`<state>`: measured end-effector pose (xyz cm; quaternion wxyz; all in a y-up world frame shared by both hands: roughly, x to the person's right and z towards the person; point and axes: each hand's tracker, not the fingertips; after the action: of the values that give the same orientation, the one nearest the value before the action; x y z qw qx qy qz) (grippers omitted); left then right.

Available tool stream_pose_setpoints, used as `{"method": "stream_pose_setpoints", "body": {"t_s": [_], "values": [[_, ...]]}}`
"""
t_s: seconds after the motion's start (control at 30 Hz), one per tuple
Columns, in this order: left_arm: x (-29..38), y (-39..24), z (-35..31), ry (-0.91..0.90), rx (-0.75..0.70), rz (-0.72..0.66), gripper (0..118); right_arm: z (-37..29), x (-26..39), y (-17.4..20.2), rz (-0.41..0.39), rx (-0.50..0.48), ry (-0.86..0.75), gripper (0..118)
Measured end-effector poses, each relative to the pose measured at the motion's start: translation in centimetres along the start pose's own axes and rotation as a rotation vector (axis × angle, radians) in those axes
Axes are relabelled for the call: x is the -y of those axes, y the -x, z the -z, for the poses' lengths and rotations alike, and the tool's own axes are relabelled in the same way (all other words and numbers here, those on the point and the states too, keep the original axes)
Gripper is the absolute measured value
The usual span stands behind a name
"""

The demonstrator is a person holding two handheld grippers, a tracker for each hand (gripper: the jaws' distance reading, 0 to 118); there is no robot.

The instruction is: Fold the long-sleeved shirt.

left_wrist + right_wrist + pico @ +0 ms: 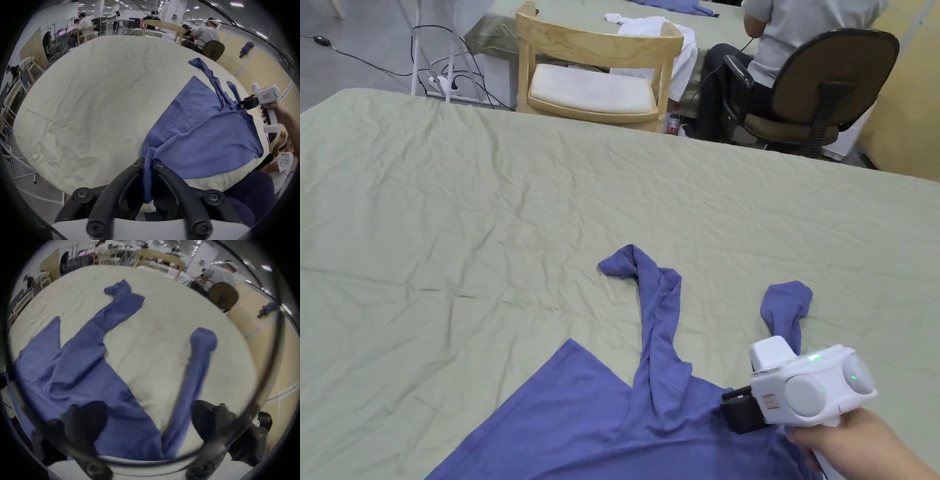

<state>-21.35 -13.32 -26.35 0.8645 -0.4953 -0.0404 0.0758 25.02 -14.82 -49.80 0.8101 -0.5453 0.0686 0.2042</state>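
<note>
Shirt (594, 419) fabric, a soft blue knit with a fine ribbed weave, is lying partly spread on the table (487, 206), which is wearing a pale green, heavily creased cloth. One sleeve (653, 325) is twisting into a narrow rope toward the table's middle, while the other sleeve (784, 309) is ending in a rounded, bunched cuff. In the left gripper view, the left gripper (148, 164) is pinching a gathered fold of the shirt between its black curved jaws, which are pressing together on the cloth. The right gripper (737, 409), a white rounded housing with a black tip, is hovering at the shirt near the sleeves, its jaws standing wide apart in its own blurred view. A wooden chair (594, 69) is standing beyond the table.
</note>
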Motion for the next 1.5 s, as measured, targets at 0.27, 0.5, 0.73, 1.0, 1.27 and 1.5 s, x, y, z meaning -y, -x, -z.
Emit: {"method": "stream_pose_setpoints", "body": {"t_s": [0.27,0.5,0.73,1.0,1.27,1.5], "values": [[-1.3,-0.1,-1.1,-0.028,0.01,-0.02,8,-1.5,0.4,3.5,-0.064,-0.073,0.076,8],[-2.9,-1.3,-5.8,-0.134,0.032,-0.029,8,-14.3,7.0,1.1,0.166,-0.098,-0.317,8],[-4.2,-4.6,-12.3,-0.32,0.049,-0.013,8,-30.7,15.6,-0.1,0.339,0.007,-0.742,8],[-10.7,-7.1,-19.8,-0.604,0.116,-0.058,8,-43.0,17.9,-2.9,0.452,0.115,-1.01,8],[-22.9,-10.1,-25.1,-0.805,0.11,0.021,8,-49.6,9.4,-7.7,0.44,0.167,-1.058,8],[-34.2,-11.6,-29.4,-0.825,0.154,0.022,8,-54.4,-0.9,-13.8,0.378,0.214,-1.031,8]]}}
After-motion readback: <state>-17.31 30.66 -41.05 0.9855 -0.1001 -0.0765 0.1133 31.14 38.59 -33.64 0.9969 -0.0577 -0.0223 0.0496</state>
